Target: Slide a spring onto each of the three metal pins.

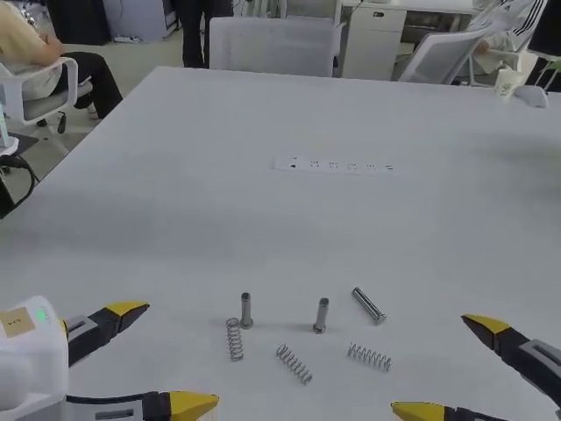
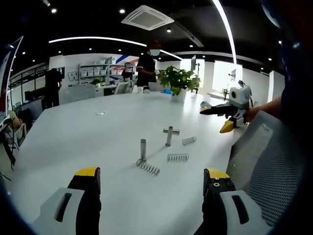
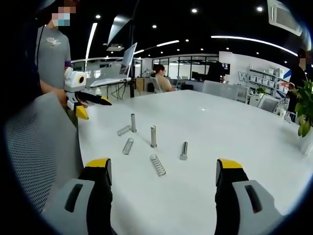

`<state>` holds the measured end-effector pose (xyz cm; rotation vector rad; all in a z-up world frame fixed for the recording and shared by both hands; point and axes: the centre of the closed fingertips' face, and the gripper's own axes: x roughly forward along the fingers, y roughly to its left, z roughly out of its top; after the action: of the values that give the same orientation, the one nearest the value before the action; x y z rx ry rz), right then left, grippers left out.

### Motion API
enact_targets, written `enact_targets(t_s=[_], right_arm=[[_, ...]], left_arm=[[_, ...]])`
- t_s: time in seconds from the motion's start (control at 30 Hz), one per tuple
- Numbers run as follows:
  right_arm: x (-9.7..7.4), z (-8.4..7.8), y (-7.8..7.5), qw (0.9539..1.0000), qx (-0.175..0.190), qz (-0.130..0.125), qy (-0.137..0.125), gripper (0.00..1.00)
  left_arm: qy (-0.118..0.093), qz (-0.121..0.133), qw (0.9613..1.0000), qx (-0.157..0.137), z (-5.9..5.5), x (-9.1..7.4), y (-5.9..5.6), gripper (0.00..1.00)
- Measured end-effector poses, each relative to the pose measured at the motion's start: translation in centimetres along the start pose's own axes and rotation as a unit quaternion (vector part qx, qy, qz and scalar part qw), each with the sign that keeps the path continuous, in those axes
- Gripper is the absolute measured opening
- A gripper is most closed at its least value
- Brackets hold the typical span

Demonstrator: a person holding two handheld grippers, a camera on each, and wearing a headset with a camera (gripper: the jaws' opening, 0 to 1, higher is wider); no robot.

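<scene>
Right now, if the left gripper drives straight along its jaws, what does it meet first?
Probably the coiled steel spring on the white table, with an upright metal pin behind it. Height of the open left gripper is unclear, so it might pass over.

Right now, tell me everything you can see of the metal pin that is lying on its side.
The lying pin is a short, shiny silver metal rod, one end seemingly a little wider. It rests flat and slanted on the white table, right of the two upright pins, with no spring on it. Nothing touches it; the nearest spring lies apart, nearer the person.
</scene>
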<state>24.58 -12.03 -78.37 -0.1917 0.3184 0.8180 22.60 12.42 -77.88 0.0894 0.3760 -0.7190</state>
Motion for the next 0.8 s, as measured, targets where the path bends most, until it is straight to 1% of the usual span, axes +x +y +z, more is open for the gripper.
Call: enact_targets(t_s=[0.13, 0.27, 0.43, 0.47, 0.57, 0.8], right_arm=[[-0.2, -0.3, 0.2, 1.0, 0.001, -0.003, 0.004, 0.88], [-0.3, -0.3, 0.2, 1.0, -0.002, -0.006, 0.006, 0.88], [-0.6, 0.2, -0.4, 0.9999, -0.006, -0.01, 0.007, 0.88], [-0.6, 0.2, -0.6, 0.9998, -0.009, -0.012, 0.01, 0.88], [-0.6, 0.6, -1.3, 0.9998, -0.006, -0.016, 0.007, 0.87], [0.5, 1.8, -2.3, 0.9998, -0.013, -0.014, 0.006, 0.86]], left_arm=[[-0.002, -0.004, 1.0, 0.004, 0.1, 0.0, -0.1, 0.84], [-0.011, -0.005, 0.9999, 0.006, 0.4, -0.1, -0.1, 0.83], [-0.021, -0.008, 0.9997, 0.011, 0.8, 0.0, -0.2, 0.83], [-0.022, -0.008, 0.9997, 0.011, 0.8, 0.0, -0.2, 0.82], [-0.027, -0.006, 0.9996, 0.006, 0.9, 0.0, -0.1, 0.82], [-0.03, -0.005, 0.9995, 0.008, 1.1, 0.0, 0.0, 0.82]])
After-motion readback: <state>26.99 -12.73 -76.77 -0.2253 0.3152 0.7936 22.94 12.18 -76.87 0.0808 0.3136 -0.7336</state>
